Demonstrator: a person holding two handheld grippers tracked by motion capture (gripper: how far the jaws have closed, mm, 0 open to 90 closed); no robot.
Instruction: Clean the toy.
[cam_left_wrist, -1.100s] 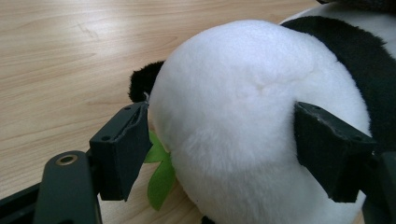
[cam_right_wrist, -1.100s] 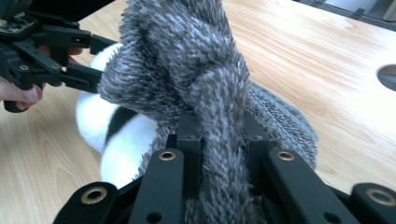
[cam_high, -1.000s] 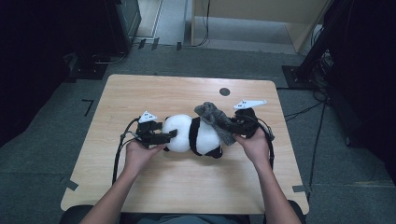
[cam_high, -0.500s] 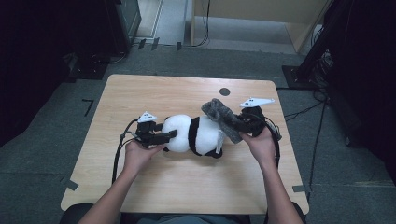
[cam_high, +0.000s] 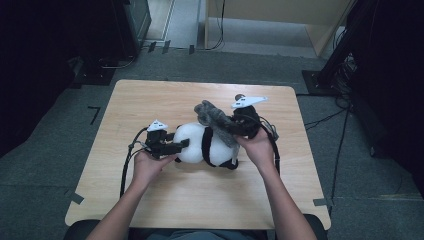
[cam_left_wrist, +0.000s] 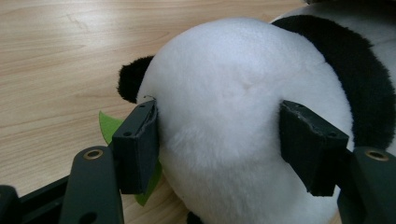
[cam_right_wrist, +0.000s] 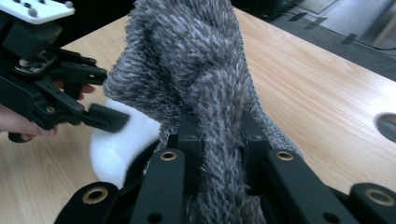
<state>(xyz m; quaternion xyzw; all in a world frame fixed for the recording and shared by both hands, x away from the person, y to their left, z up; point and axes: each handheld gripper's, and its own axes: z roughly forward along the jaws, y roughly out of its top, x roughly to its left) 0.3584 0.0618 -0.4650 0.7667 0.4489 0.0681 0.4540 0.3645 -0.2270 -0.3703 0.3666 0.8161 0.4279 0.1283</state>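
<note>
left gripper (cam_high: 181, 145) held level, jaws just closing, pads pressing the plush panda (cam_high: 205, 145) head between them. right gripper (cam_high: 231, 127) pinches grey fuzzy cloth (cam_high: 214, 120) — panda lies lengthwise between both grippers, head toward the left one.

seen from above, the room around me is dim; the dark corners at left and right swallow all detail. my pale wooden counter (cam_high: 165, 100) is the brightest area, lit softly and evenly from overhead, without glare and with faint shadows. this high view is a little soft and grainy. from my left gripper, the white plush panda (cam_left_wrist: 243, 116) is bright and fairly sharp, while the near black jaws at the bottom edge blur slightly. from my right gripper, the grey fuzzy cloth (cam_right_wrist: 196, 79) is crisp in its fibres; the counter behind shows a mild sheen, and the far background falls out of focus.
</note>
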